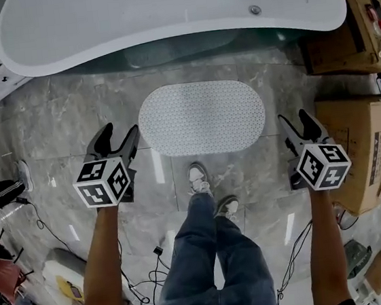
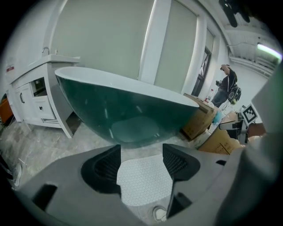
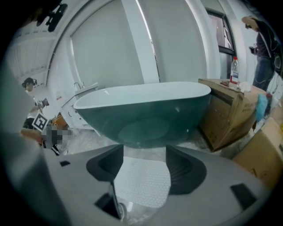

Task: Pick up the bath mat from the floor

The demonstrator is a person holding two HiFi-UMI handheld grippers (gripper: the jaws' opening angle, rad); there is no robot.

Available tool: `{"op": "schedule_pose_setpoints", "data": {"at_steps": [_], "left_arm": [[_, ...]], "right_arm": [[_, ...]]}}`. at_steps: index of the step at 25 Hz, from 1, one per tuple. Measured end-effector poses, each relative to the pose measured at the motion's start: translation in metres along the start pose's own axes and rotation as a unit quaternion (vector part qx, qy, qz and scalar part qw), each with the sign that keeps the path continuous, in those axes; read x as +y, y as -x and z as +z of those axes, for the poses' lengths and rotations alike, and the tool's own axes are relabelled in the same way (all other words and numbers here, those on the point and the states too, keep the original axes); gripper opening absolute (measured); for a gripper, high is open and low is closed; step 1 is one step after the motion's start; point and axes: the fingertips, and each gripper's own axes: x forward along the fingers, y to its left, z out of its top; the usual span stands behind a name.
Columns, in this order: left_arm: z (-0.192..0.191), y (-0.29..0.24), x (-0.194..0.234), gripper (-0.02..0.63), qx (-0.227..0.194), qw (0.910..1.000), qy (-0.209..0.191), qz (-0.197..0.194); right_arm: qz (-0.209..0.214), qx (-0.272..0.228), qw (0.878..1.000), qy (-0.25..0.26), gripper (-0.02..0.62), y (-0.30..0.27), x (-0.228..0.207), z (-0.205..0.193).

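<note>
A white oval bath mat [image 1: 201,117] with a dotted texture lies flat on the grey marble floor in front of the tub. My left gripper [image 1: 119,139] hangs in the air beside the mat's left end, jaws apart and empty. At the mat's right end my right gripper [image 1: 296,124] is held the same way, open with nothing in it. In the left gripper view the bath mat [image 2: 143,178] shows between the jaws, far below. The right gripper view also frames the bath mat [image 3: 143,182] between its jaws.
A white and green bathtub [image 1: 161,15] stands just beyond the mat. Cardboard boxes [image 1: 361,149] line the right side. A white cabinet [image 2: 37,95] is left of the tub. The person's feet [image 1: 208,191] stand just before the mat; cables [image 1: 149,269] trail on the floor behind.
</note>
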Motion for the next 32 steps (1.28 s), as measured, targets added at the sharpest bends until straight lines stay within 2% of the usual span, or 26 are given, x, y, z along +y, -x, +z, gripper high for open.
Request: {"op": "schedule_pose_setpoints", "data": {"at_steps": [8, 18, 22, 32], "left_arm": [[-0.080, -0.039, -0.001, 0.328, 0.014, 0.9997, -0.019, 0.004], [-0.166, -0.095, 0.021, 0.330, 0.002, 0.9997, 0.014, 0.020], [-0.202, -0.127, 0.034, 0.339, 0.009, 0.9997, 0.013, 0.017], [-0.250, -0.209, 0.081, 0.365, -0.007, 0.9991, 0.026, 0.033]], "right_arm": [[0.014, 0.011, 1.000, 0.019, 0.311, -0.047, -0.024, -0.081], [0.016, 0.024, 1.000, 0.008, 0.313, -0.103, -0.065, -0.164], [0.011, 0.023, 1.000, 0.014, 0.322, -0.135, -0.079, -0.194], [0.007, 0.020, 0.999, 0.033, 0.348, -0.225, -0.115, -0.255]]}}
